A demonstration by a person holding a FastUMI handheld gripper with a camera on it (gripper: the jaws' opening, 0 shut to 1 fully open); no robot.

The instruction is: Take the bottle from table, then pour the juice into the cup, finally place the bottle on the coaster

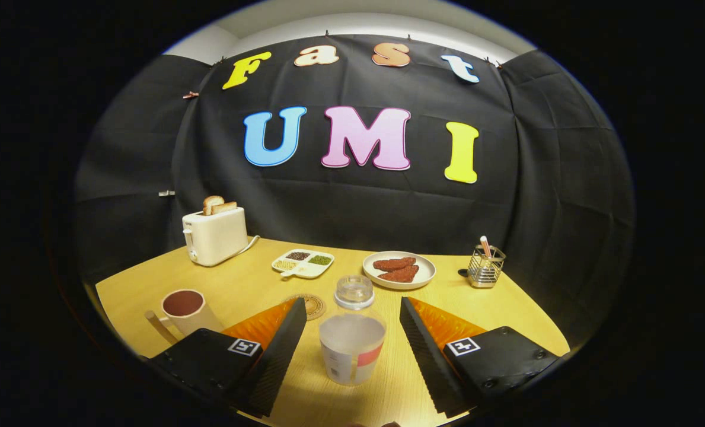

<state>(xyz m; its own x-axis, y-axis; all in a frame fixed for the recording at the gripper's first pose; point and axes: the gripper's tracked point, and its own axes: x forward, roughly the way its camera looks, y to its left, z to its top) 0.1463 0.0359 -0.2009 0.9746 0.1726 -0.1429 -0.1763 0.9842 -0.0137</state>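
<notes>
Gripper: wide open, holding nothing | Bottle: upright on tabletop, between the fingers, touching neither, seemingly near-empty | Cup: dark liquid inside, just beyond left finger | Coaster: beside left fingertip, between cup and bottle, partly hidden.

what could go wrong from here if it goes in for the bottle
1. The bottle stands upright between the open fingers of the gripper, neither touching it; an off-centre close could tip it.
2. The cup sits close beside the left finger, so a sideways swing might knock it.
3. The coaster lies partly hidden behind that finger, making the final placement harder to judge.
</notes>
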